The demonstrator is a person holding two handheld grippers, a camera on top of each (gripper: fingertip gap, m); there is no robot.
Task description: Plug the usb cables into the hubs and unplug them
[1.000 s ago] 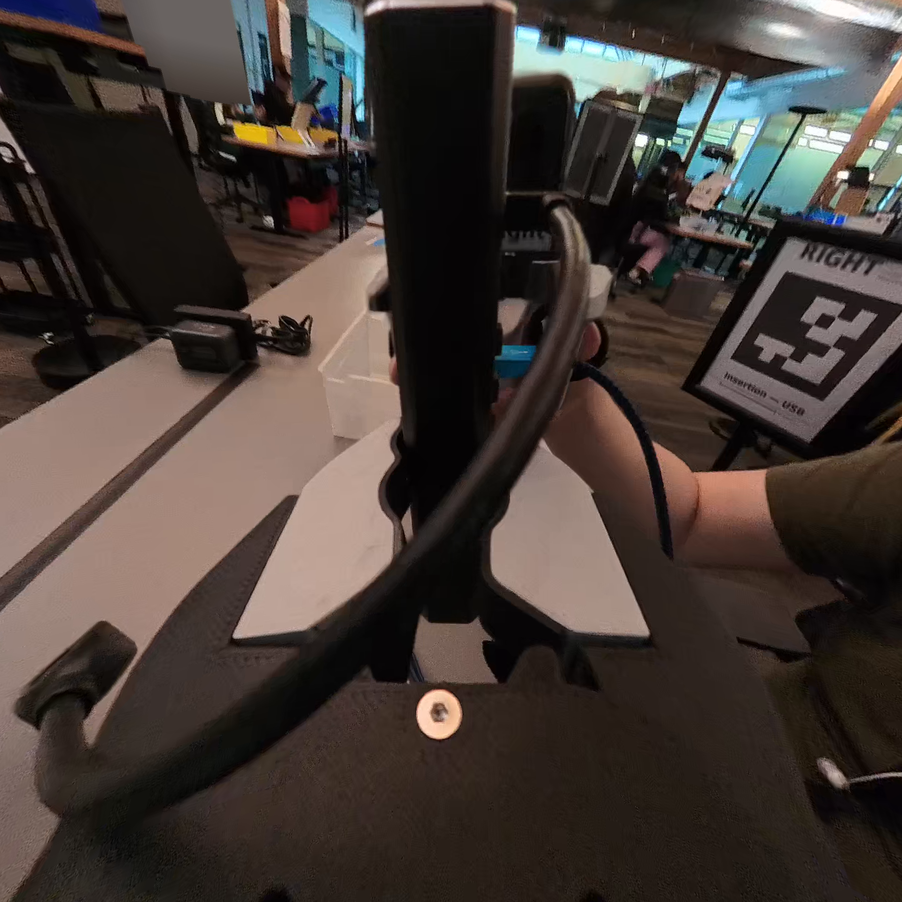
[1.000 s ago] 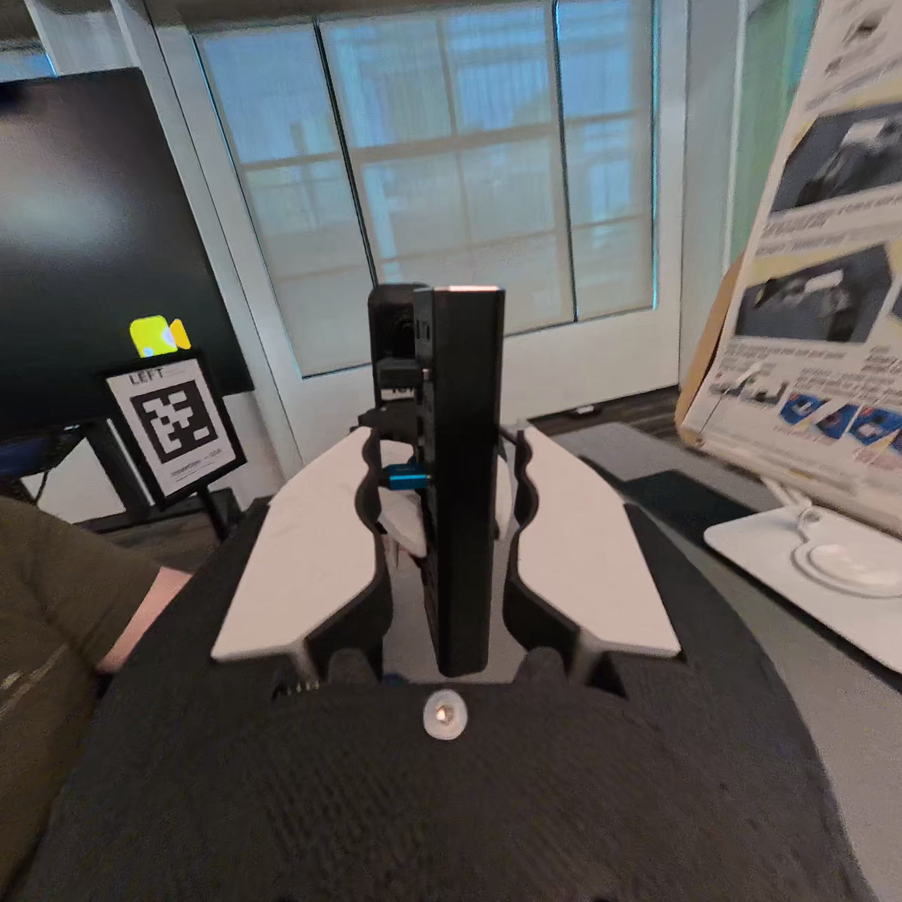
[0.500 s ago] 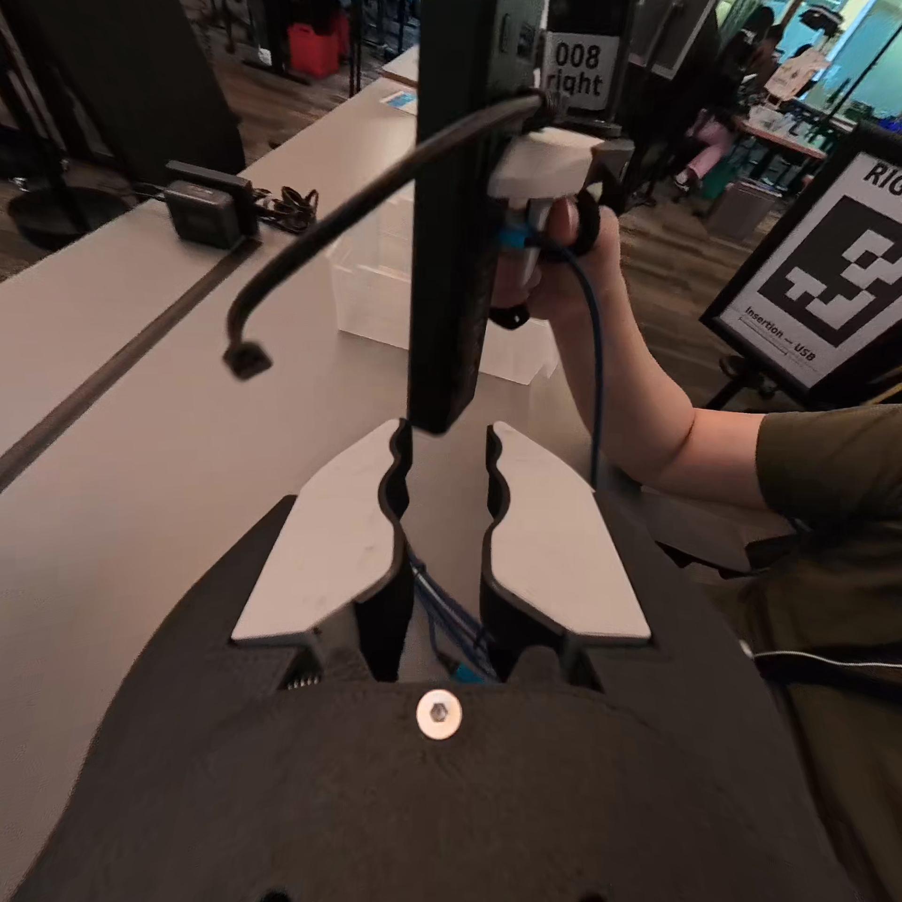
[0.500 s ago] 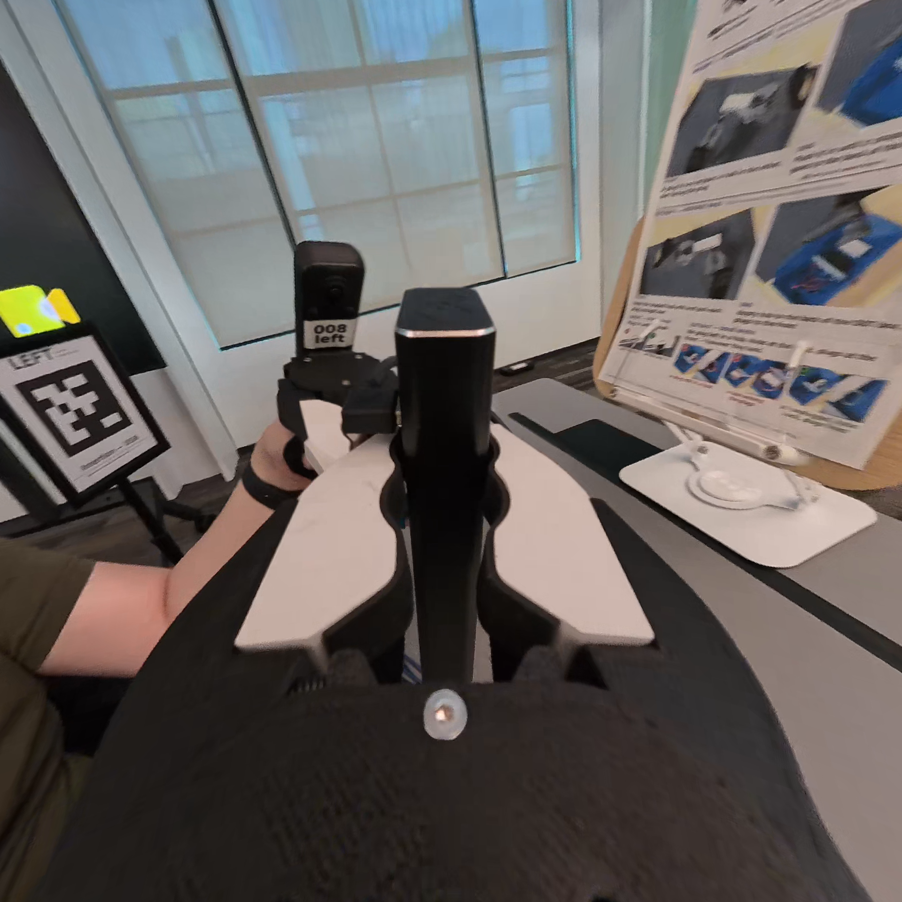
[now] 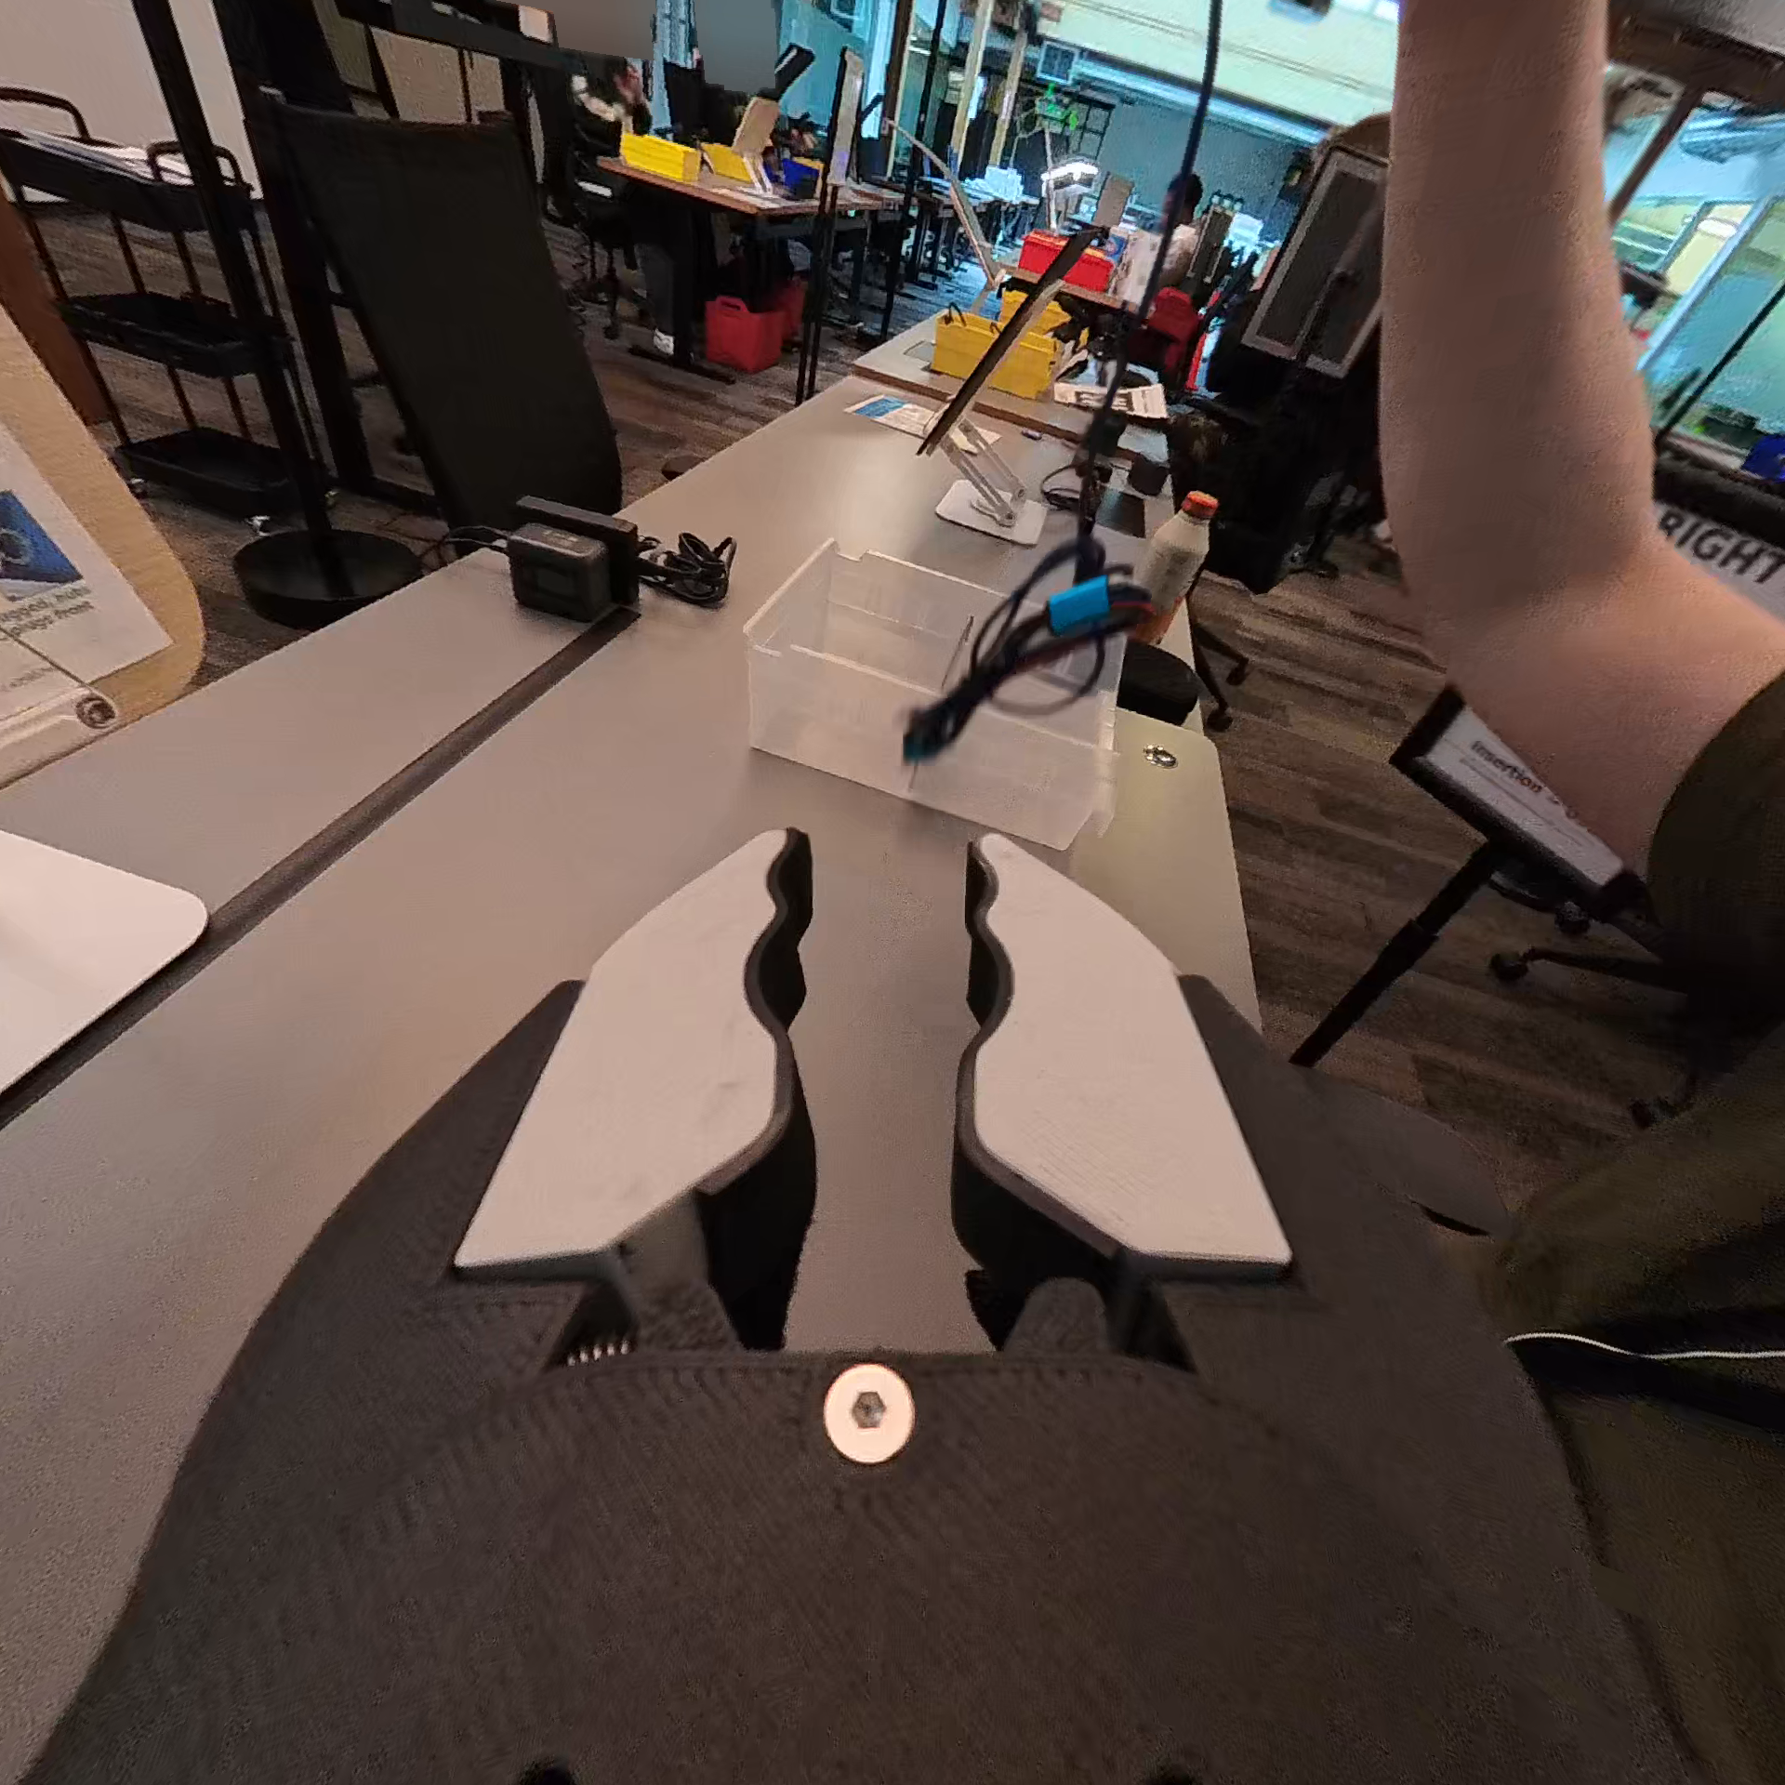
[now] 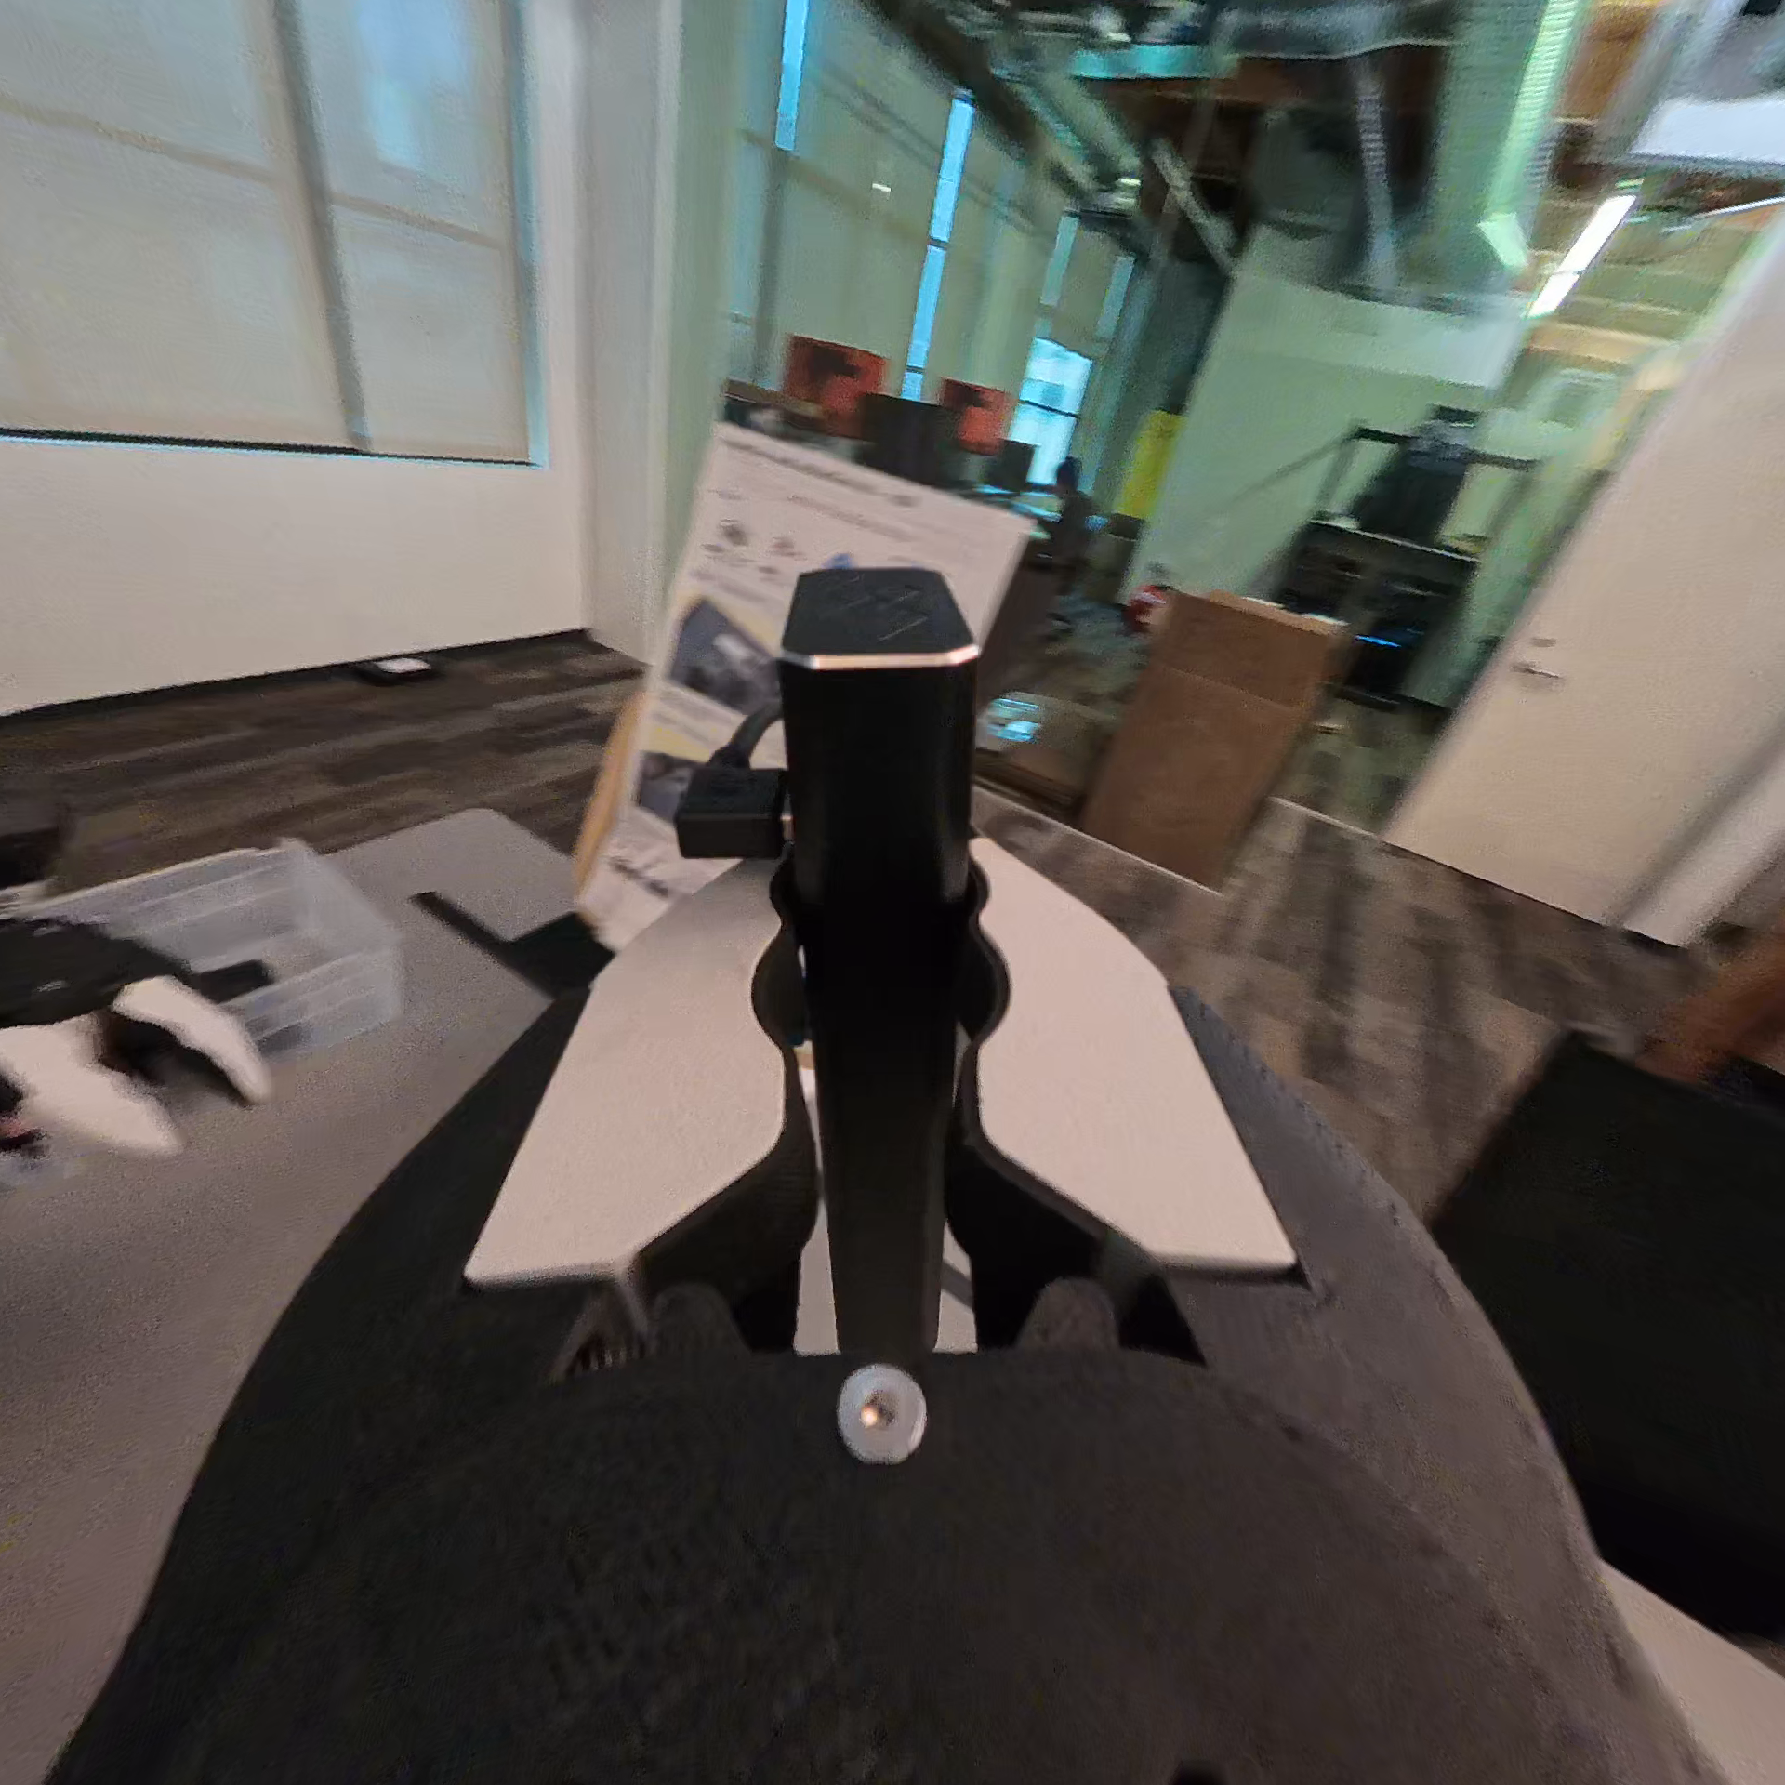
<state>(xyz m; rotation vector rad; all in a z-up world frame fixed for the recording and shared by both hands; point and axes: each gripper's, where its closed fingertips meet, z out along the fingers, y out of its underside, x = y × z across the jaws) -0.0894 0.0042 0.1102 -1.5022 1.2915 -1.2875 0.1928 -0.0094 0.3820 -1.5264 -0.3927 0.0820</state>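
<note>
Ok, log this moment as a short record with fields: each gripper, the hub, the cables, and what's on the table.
left gripper: open, empty, above the grey table
right gripper: shut on the black hub, held upright
hub port: a black plug sits in the hub's left side
blue cable: bundled, dangling in the air in front of the clear bin; its upper end leaves the frame
table items: clear bin, black adapter
blur: right wrist view is motion-blurred
</note>
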